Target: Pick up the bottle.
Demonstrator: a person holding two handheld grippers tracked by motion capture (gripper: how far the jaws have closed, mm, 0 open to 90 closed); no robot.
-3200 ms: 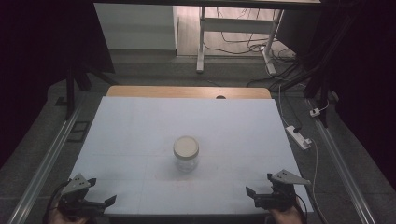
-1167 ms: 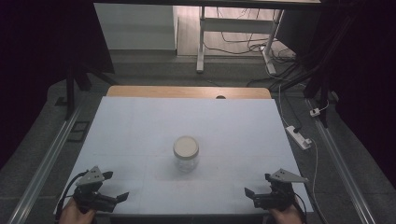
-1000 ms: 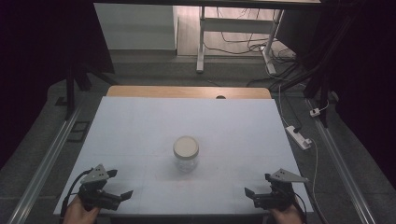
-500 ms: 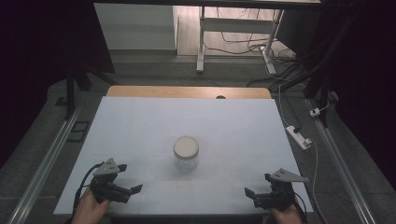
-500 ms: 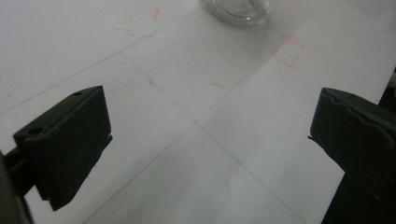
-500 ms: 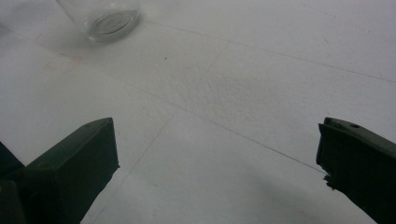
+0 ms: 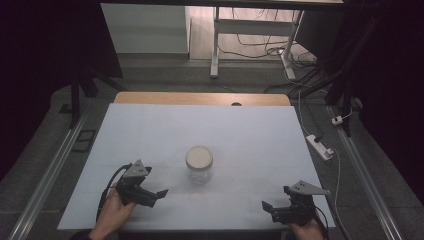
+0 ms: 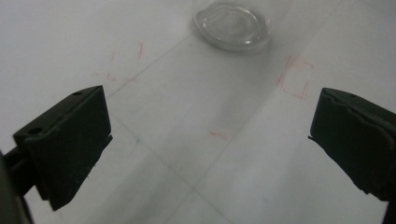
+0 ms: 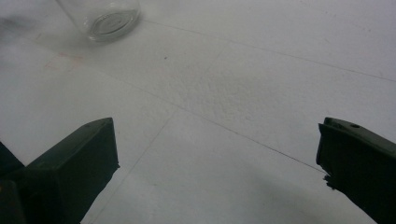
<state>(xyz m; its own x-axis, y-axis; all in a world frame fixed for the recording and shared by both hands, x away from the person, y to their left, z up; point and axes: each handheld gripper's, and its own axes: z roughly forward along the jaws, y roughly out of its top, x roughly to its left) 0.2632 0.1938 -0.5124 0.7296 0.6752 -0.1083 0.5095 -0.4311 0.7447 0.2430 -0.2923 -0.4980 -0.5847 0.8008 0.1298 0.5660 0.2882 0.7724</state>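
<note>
A clear glass jar (image 7: pixel 199 164) with a cream lid stands upright near the middle of the white table (image 7: pixel 150 130). My left gripper (image 7: pixel 159 194) is open, a short way to the jar's left and nearer the front edge; its jaws point toward the jar. The jar's base (image 8: pixel 232 23) shows at the top of the left gripper view, beyond the open jaws of that gripper (image 8: pixel 205 140). My right gripper (image 7: pixel 268 209) is open at the front right of the table, farther from the jar. The jar's base (image 9: pixel 105 18) sits at the top left of the right gripper view.
Faint red pencil marks (image 8: pixel 295 81) lie on the sheet near the jar. A white power strip (image 7: pixel 319 146) and cables lie on the floor off the table's right edge. A wooden strip (image 7: pixel 200 98) borders the far edge. Metal rails run along both sides.
My left gripper has moved from the front left corner forward and rightward toward the jar. The right gripper and the jar have stayed put.
</note>
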